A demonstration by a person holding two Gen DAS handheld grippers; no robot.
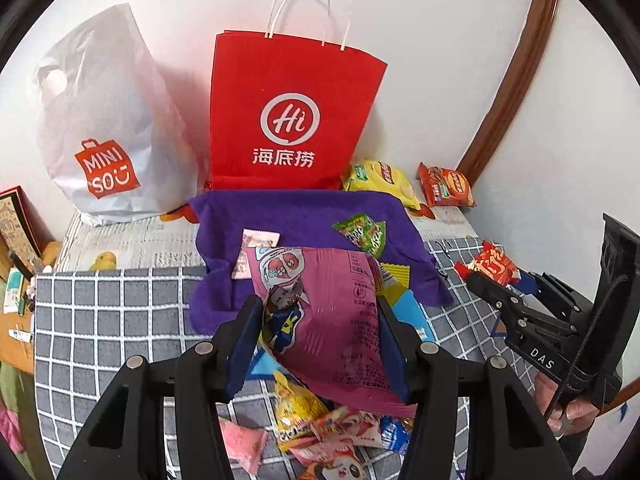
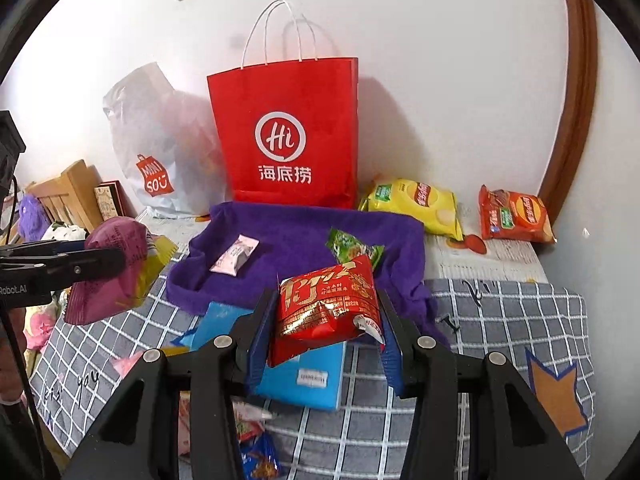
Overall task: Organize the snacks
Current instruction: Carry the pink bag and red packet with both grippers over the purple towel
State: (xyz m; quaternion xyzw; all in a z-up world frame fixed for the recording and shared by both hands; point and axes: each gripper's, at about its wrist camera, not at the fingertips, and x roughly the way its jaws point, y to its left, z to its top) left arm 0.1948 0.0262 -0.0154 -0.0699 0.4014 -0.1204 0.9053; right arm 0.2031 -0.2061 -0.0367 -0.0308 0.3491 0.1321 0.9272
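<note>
Against the far wall stand a red paper bag (image 1: 294,112) with white handles and, to its left, a white plastic bag (image 1: 106,128). Near them a purple towel (image 2: 296,240) lies spread on a grey checked cloth (image 1: 112,320), its far edge touching the foot of the red bag. On the towel rest a small pink sachet (image 2: 235,259) at left and a green packet (image 2: 354,249) at right, well apart. To the right of the towel, by the wall, lie a yellow chip bag (image 2: 416,206) and, further right, an orange chip bag (image 2: 516,216). The left tool (image 1: 316,332) is clamped on a magenta snack pack (image 1: 320,312), its blue pads pressing both side edges; the pack hangs clear of the cloth, in front of the towel's near edge. The right tool (image 2: 322,328) is clamped on a red snack pack (image 2: 326,308), likewise lifted, over a flat blue box (image 2: 304,380) that lies on the cloth just near the towel. In the left view the right tool appears at the right edge with a hand (image 1: 568,404) beneath it. Loose sweets (image 1: 320,428), yellow, pink and blue, lie scattered on the cloth at the near edge, below the left tool. A brown door frame (image 2: 576,100) curves up the wall at far right.
</note>
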